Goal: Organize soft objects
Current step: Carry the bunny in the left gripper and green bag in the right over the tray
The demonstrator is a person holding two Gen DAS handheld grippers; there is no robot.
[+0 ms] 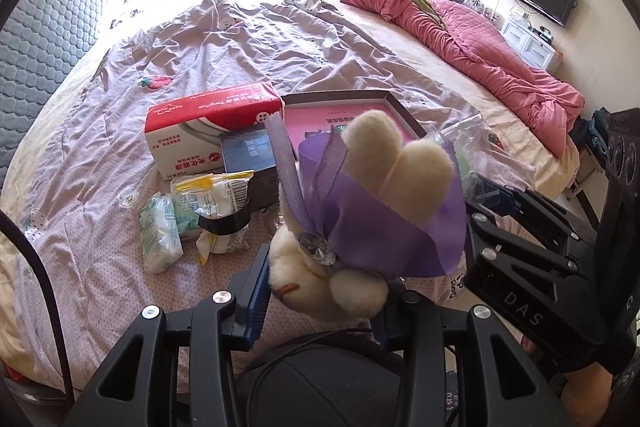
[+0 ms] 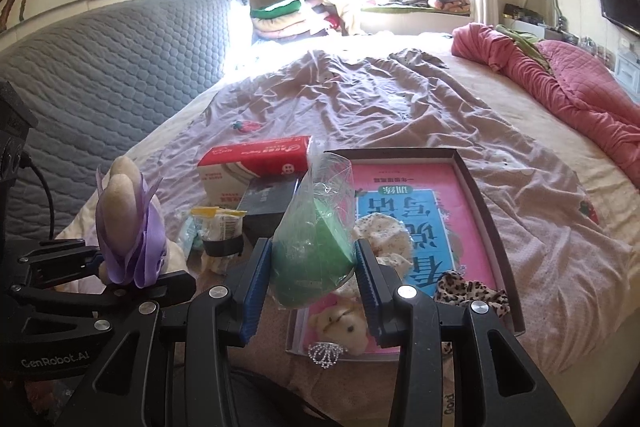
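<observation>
1. A cream plush toy (image 1: 332,275) wrapped in purple ribbon is clamped between the pads of the left claw (image 1: 320,291), held above the bed (image 1: 240,39).
2. A green object in a clear plastic bag (image 2: 316,247) is gripped by the right claw (image 2: 314,279), its jaws closed against the bag's sides.
3. A shallow box (image 2: 480,195) lined with a pink book is seen on the bed, just beyond the right claw.
4. A small plush bear (image 2: 344,325), a leopard-print scrunchie (image 2: 472,291) and a floral cloth piece (image 2: 386,239) are laid in that box.
5. A red-and-white tissue pack (image 1: 208,127) is placed beside the box.
</observation>
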